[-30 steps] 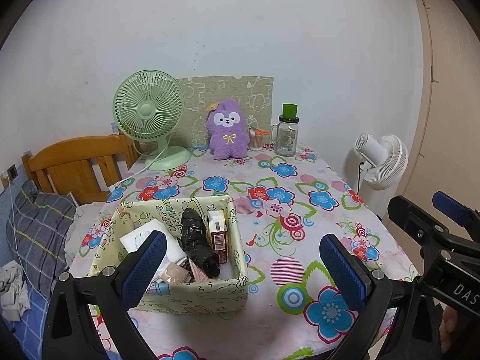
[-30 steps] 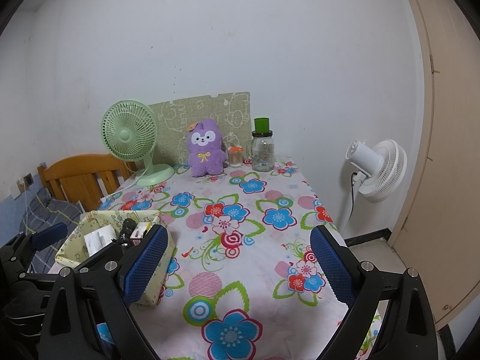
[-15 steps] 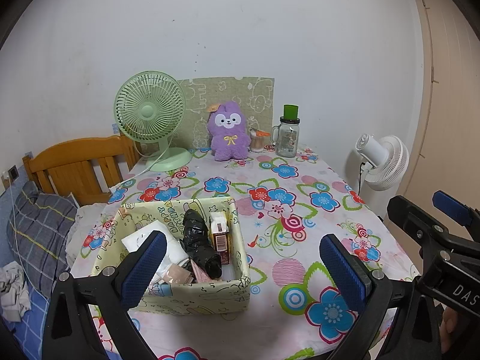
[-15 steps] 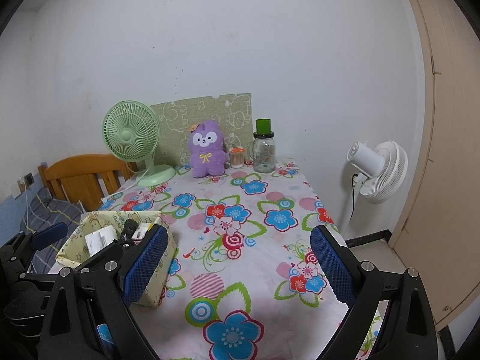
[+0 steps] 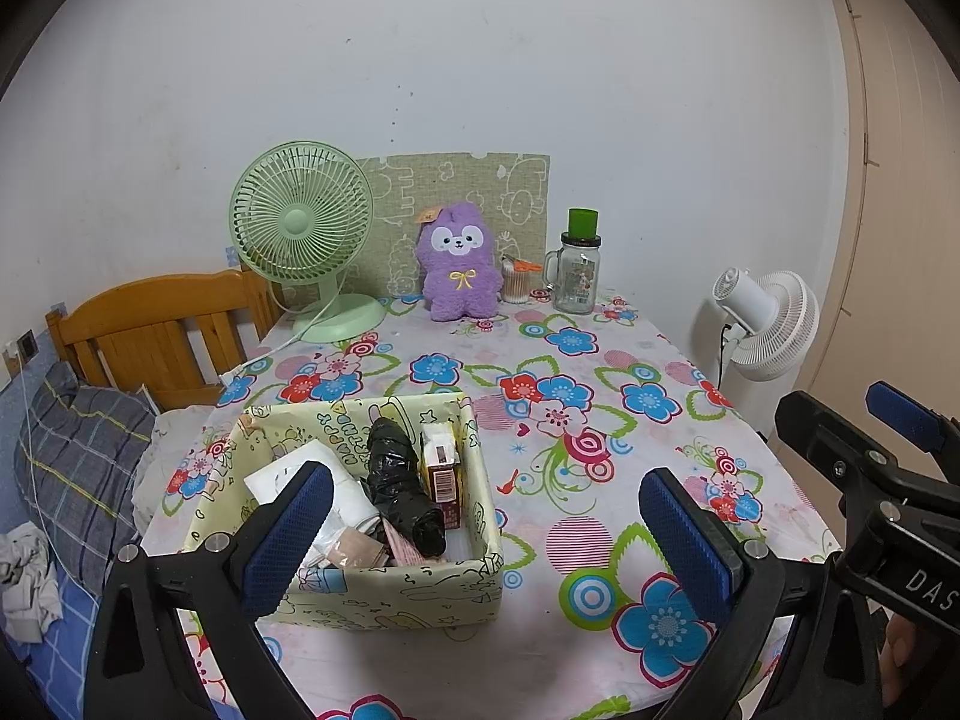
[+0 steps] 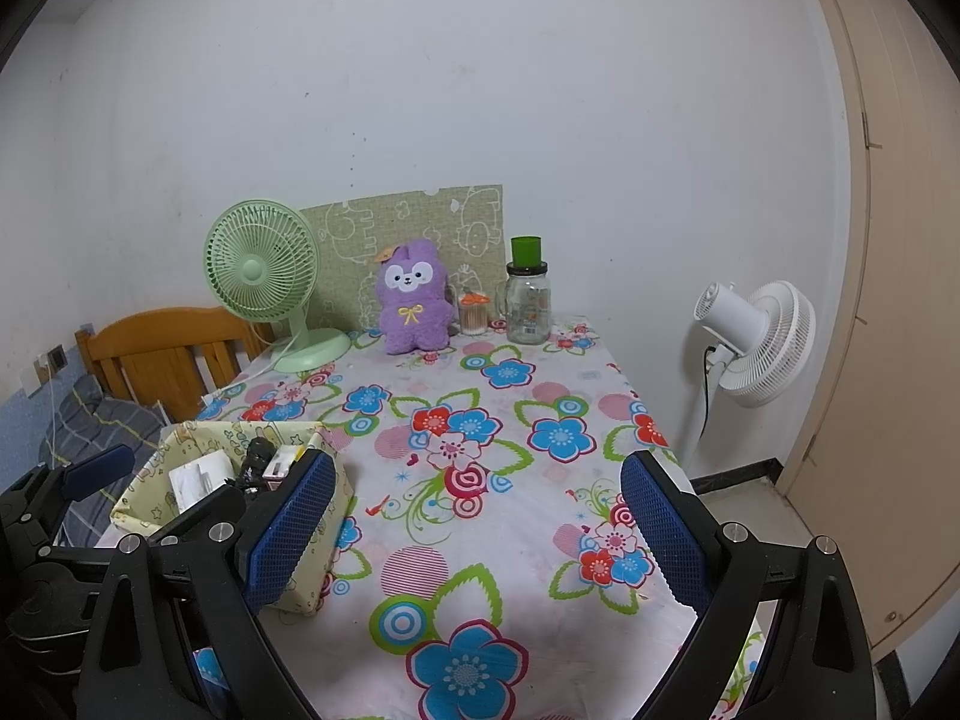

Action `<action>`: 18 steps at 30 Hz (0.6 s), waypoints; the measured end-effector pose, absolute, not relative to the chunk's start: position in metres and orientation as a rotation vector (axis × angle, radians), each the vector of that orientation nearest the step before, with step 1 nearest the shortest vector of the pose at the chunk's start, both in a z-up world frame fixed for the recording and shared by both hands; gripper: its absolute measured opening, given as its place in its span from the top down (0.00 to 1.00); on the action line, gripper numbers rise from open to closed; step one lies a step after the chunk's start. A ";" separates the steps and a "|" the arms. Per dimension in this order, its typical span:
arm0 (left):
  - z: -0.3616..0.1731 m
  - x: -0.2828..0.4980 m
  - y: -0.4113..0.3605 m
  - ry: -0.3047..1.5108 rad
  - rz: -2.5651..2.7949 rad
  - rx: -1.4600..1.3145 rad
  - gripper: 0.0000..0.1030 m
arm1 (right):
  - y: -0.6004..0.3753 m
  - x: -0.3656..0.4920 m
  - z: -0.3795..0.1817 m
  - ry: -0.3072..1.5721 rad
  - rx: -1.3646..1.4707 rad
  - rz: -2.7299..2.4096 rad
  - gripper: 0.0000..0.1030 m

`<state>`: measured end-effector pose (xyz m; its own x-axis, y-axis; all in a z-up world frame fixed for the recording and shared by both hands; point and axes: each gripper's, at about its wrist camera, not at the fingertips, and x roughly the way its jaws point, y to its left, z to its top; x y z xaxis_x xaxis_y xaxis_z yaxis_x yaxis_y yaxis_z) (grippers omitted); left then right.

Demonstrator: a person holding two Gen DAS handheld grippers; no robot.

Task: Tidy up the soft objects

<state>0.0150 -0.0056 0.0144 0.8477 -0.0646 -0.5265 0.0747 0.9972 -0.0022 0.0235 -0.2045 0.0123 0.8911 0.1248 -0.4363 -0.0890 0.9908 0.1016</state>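
Purple and fluffy, the plush toy (image 5: 461,269) sits upright at the far edge of the table (image 5: 600,420), leaning toward the patterned board behind it, with the green fan (image 5: 300,240) to its left and the glass jar (image 5: 577,273) to its right. Nearer, on the left, the yellow box (image 5: 384,591) holds a black wrapped bundle (image 5: 399,489), a small carton and some white packets (none clearly soft, as far as I can tell). That layout fits either a toy waiting to be put away or one already set in its place, so progress cannot be judged further. Left gripper (image 5: 489,540) and right gripper (image 6: 477,531) both hover at the near edge, jaws spread wide and holding nothing. Against half a second ago, the left view has crept slightly closer to the box; the right view is nearly unchanged.
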 end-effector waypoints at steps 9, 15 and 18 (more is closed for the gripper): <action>0.014 0.017 -0.005 0.553 -0.073 0.018 0.00 | -0.204 0.023 0.012 0.458 0.079 0.111 0.05; 0.014 0.017 -0.005 0.552 -0.073 0.019 0.00 | -0.205 0.027 0.011 0.461 0.077 0.108 0.05; 0.013 0.021 -0.005 0.554 -0.073 0.019 0.00 | -0.205 0.031 0.010 0.464 0.079 0.109 0.05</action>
